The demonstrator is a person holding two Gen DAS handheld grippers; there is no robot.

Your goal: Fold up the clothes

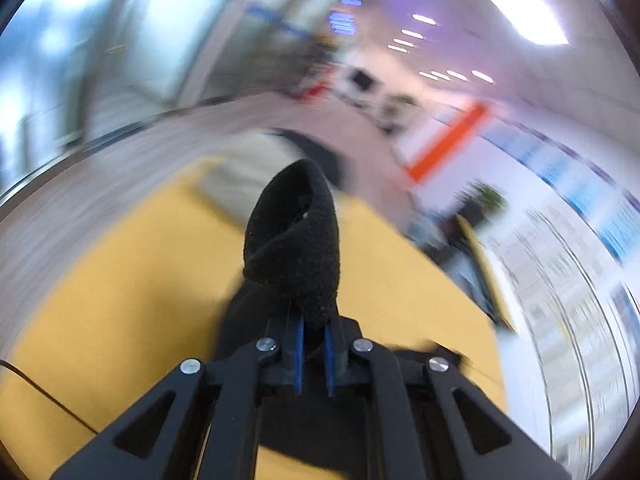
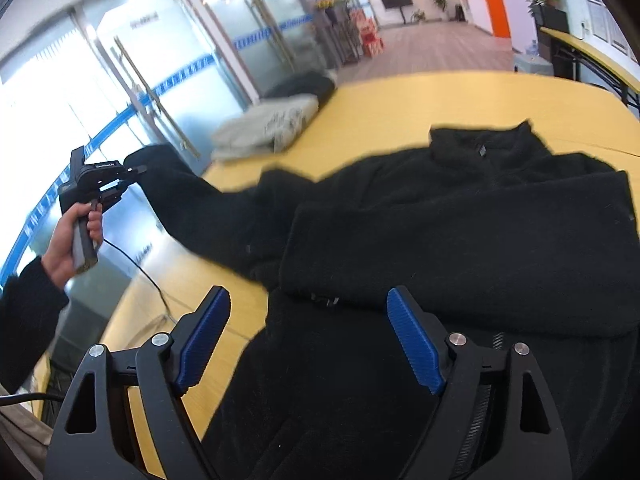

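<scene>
No writing is readable. The black fleece jacket [image 2: 460, 240], partly folded, lies on the yellow surface [image 2: 500, 96]; the left claw [image 1: 314, 332] pinches its sleeve [image 1: 296, 248], the right claw [image 2: 308, 340] hovers wide apart.

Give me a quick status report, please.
Left gripper shut on black fleece sleeve. Right gripper open above fleece jacket. Nothing blocking.

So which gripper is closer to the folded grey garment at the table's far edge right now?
Left. The left gripper, shut on the black fleece's sleeve, is held off the table's edge beside the grey garment. The right gripper hangs open over the fleece's body, at the near side.
</scene>
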